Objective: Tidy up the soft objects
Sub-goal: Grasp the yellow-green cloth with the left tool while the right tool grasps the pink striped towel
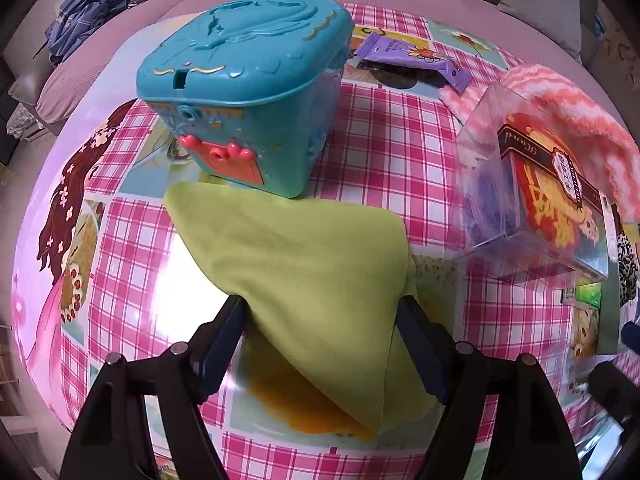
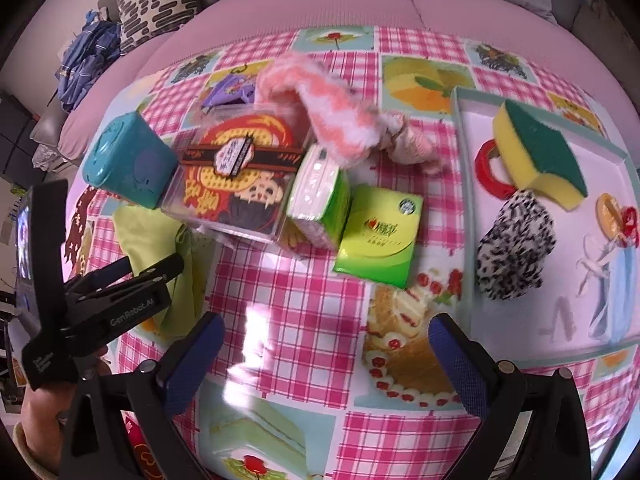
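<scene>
Table: we work over a round table under a glossy pink-check cloth printed with cakes and fruit (image 2: 296,320).
Tray: a pale flat tray (image 2: 464,128) sits at three o'clock in the right wrist view, holding a yellow-and-green sponge (image 2: 536,156), a black-and-white fuzzy roll (image 2: 516,244) and a red ring (image 2: 486,168).
Toy box: a teal plastic lidded box (image 1: 244,96) stands at twelve o'clock of our left claw.
Clear box: a transparent case with red-and-yellow printing (image 1: 548,200) lies at two o'clock, a pink-and-white fluffy cloth (image 1: 576,120) draped behind it.
Task's thing: the lime-green soft cloth (image 1: 304,264) lies folded on the table just below the teal box, its near part lying between our left fingers.
Left gripper (image 1: 324,344): jaws apart, straddling the cloth; whether the pads press yet we cannot tell.
Right gripper (image 2: 326,360): jaws wide apart, nothing between them, hovering over bare tablecloth.
Risk: we judge the pads may pinch only the top layer, so the fold opens on lifting.
Risk: a trailing corner could drag against the teal box and shift it.
</scene>
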A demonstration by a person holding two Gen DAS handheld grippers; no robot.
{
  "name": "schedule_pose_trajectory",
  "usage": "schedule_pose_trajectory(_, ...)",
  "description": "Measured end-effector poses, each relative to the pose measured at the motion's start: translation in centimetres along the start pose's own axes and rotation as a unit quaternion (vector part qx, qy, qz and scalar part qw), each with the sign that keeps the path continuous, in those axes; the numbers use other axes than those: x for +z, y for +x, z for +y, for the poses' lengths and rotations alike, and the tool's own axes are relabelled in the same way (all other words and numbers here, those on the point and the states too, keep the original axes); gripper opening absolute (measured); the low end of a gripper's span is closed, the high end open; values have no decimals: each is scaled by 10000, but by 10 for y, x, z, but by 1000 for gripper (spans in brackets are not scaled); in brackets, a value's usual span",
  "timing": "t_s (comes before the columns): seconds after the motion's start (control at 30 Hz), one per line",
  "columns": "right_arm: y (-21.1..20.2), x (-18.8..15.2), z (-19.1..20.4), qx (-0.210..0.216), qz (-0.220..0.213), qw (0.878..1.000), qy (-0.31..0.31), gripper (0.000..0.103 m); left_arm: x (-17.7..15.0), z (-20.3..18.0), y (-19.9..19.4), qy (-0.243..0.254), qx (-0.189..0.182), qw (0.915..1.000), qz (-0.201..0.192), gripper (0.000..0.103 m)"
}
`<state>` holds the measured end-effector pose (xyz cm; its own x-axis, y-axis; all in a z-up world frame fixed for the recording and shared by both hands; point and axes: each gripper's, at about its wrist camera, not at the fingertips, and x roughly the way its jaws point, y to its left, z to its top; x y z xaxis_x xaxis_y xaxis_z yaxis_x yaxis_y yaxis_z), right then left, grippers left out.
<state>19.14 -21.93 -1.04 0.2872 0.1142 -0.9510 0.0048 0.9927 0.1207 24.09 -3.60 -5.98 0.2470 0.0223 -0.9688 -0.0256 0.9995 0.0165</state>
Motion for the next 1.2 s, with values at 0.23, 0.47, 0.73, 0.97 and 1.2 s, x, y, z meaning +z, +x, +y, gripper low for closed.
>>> schedule_pose_trajectory(0.23, -19, 17, -9, -119, -213, 9997, 31, 103, -3, 4, -9, 26, -46, 9998, -197, 26)
schedule_pose_trajectory(0.47, -27, 41, -10, -195, -401, 9990, -21, 103, -5, 9, -18, 67, -218, 9994, -265, 8)
schedule_pose_trajectory(0.73, -27, 72, -5, -306, -618, 9975, -166, 103, -6, 20, -27, 52, -482, 9982, -359, 6)
schedule_pose_trajectory(0.97, -19, 96, 4, -291, -660, 9969, -326, 103, -2, 32, -61, 66, -625, 9955, -703, 6)
schedule_pose_trajectory(1.2, -8, 108, 12, -203, -624, 9971, -378, 86, 3, 43, -100, 24, -695, 9911, -1136, 6)
